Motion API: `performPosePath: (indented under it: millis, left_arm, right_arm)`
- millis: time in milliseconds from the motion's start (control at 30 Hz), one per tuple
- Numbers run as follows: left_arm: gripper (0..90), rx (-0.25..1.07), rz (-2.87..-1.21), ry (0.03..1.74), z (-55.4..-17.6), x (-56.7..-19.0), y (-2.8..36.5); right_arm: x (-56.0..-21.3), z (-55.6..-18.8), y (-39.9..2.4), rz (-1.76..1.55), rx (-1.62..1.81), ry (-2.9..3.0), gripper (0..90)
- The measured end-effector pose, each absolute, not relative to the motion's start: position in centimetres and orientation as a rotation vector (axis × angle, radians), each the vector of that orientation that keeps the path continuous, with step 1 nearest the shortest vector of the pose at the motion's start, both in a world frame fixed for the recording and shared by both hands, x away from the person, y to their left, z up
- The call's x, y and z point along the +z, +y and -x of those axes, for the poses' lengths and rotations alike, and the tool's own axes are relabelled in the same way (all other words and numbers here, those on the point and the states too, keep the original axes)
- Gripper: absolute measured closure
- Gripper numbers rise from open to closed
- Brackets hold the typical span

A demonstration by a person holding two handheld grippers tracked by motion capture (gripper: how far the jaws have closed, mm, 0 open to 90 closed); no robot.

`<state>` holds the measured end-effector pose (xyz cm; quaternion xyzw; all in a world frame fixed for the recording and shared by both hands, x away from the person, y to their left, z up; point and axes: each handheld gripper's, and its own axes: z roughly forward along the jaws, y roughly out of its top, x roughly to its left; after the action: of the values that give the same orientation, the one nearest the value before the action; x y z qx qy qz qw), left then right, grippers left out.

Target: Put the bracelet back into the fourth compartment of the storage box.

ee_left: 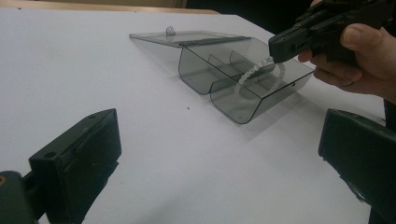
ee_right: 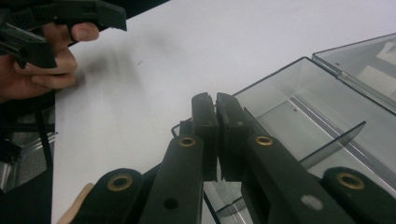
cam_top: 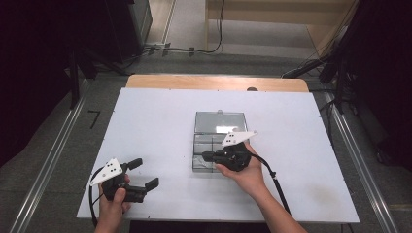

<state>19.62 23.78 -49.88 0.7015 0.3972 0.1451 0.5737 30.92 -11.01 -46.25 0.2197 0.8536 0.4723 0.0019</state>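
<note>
Clear box point(cam_top: 219, 141), lid open, sits centre frame on the white table point(cam_top: 155, 121). Right gripper point(cam_top: 206, 156) over the box's near compartment, jaws clenched on a white beaded bracelet point(ee_left: 254, 74) hanging into it. Left gripper point(cam_top: 145, 174) lower left, jaws released, holding nothing.

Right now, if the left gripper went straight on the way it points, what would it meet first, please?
Probably the open clear box: bare white table lies between the left gripper and it. The depth is hard to judge.
</note>
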Motion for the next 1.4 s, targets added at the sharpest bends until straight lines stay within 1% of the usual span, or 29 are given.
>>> performPosePath:
  millis: [500, 767, 967, 1000, 1033, 1100, 1233, 1400]
  left_arm:
    - [0.0, 0.34, -1.642, 0.931, -19.6, -49.9, 23.7]
    - [0.0, 0.339, -1.642, 0.933, -19.6, -49.9, 23.8]
    - [0.0, 0.339, -1.641, 0.933, -19.6, -49.9, 23.7]
    - [0.0, 0.339, -1.64, 0.934, -19.6, -49.9, 23.7]
    - [0.0, 0.339, -1.64, 0.933, -19.6, -49.9, 23.8]
    - [0.0, 0.338, -1.639, 0.934, -19.6, -49.9, 23.7]
    - [0.0, 0.34, -1.637, 0.936, -19.6, -49.9, 23.7]
    - [0.0, 0.341, -1.635, 0.938, -19.6, -50.0, 23.7]
  right_arm:
    - [-46.9, -31.3, -11.3, -0.804, 1.366, 2.635, 84.1]
    - [-46.8, -31.7, -11.7, -0.87, 1.346, 2.633, 61.9]
    - [-46.3, -31.7, -12.3, -0.857, 1.364, 2.626, 45.0]
    - [-46.3, -31.7, -12.5, -0.853, 1.365, 2.627, 39.0]
    - [-46.2, -31.7, -12.6, -0.852, 1.367, 2.63, 35.4]
    - [-46.0, -31.7, -12.9, -0.843, 1.385, 2.625, 30.4]
    - [-45.3, -31.7, -13.6, -0.841, 1.425, 2.593, 17.7]
    - [-44.9, -31.9, -14.5, -0.846, 1.464, 2.578, 10.1]
